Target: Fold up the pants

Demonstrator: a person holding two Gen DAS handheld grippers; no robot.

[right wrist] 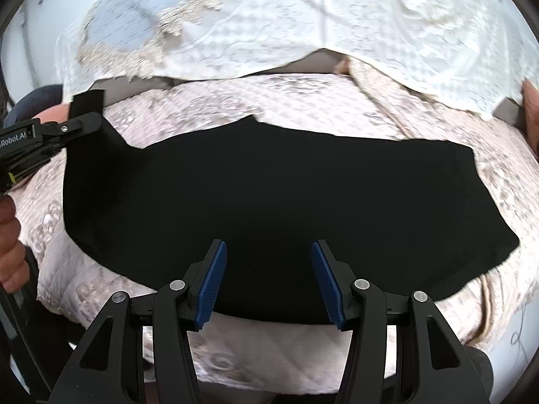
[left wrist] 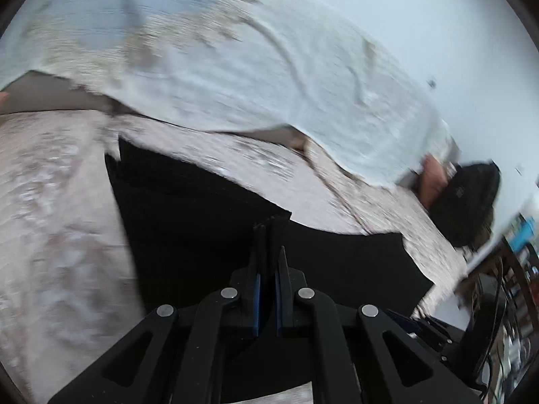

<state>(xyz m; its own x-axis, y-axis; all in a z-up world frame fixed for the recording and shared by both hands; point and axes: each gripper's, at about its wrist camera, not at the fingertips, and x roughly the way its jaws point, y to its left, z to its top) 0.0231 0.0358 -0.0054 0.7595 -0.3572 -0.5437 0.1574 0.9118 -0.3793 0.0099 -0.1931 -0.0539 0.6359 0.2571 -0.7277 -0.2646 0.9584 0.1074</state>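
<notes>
Black pants (right wrist: 269,195) lie spread across a pink patterned bedcover (right wrist: 303,107). In the right wrist view my right gripper (right wrist: 268,256) hangs open over the near edge of the pants, with nothing pinched between its blue pads (right wrist: 212,282). At the far left my left gripper (right wrist: 94,122) is shut on a corner of the pants and holds it raised off the bed. In the left wrist view, which is blurred, the left gripper (left wrist: 269,235) clamps a fold of the black pants (left wrist: 188,222).
A white quilted blanket (right wrist: 303,33) covers the back of the bed. A black bag (left wrist: 466,202) sits at the bed's far right, beside cluttered shelves (left wrist: 518,242). A person's hand (right wrist: 10,235) shows at the left edge.
</notes>
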